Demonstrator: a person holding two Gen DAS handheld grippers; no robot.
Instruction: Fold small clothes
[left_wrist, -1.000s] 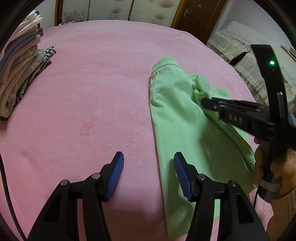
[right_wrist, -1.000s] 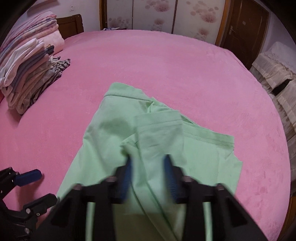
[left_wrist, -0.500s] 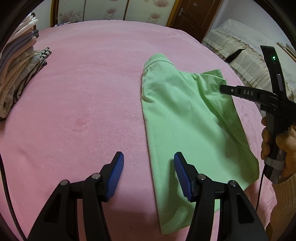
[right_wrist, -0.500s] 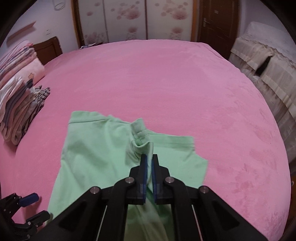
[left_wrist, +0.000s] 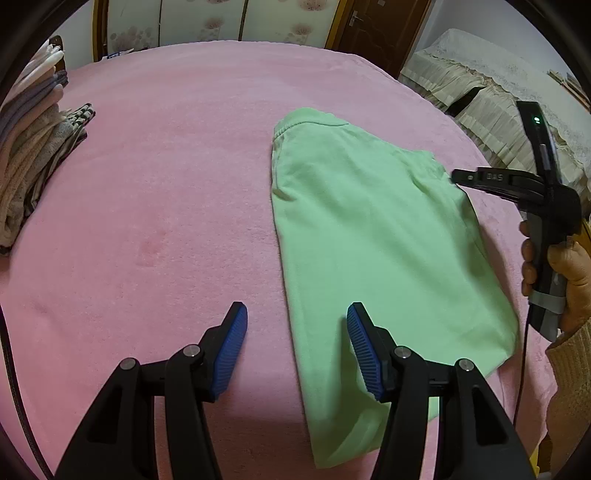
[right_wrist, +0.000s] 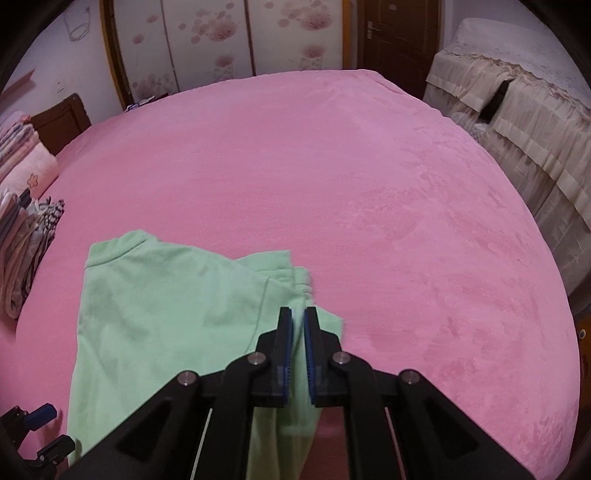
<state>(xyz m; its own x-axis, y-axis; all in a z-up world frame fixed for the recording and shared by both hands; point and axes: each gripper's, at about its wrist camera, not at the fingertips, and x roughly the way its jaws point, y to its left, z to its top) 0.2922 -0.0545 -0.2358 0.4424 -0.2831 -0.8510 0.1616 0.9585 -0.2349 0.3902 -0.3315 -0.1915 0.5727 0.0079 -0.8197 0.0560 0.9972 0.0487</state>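
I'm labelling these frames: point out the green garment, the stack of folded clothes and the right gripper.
green garment (left_wrist: 369, 236), left wrist view, middle of its flat front.
stack of folded clothes (left_wrist: 29, 162), left wrist view, side of the pile.
right gripper (right_wrist: 298, 317), right wrist view, between its fingertips.

You are looking across a wide bed (right_wrist: 332, 177) covered by a plush pink blanket that fills most of both views. A light green garment (left_wrist: 376, 236) lies flat on it toward your right, smooth, its ribbed band at the far end. At the bed's left edge a stack of folded clothes (left_wrist: 26, 162) rests on the blanket, well apart from the green piece, with bare pink blanket between them.
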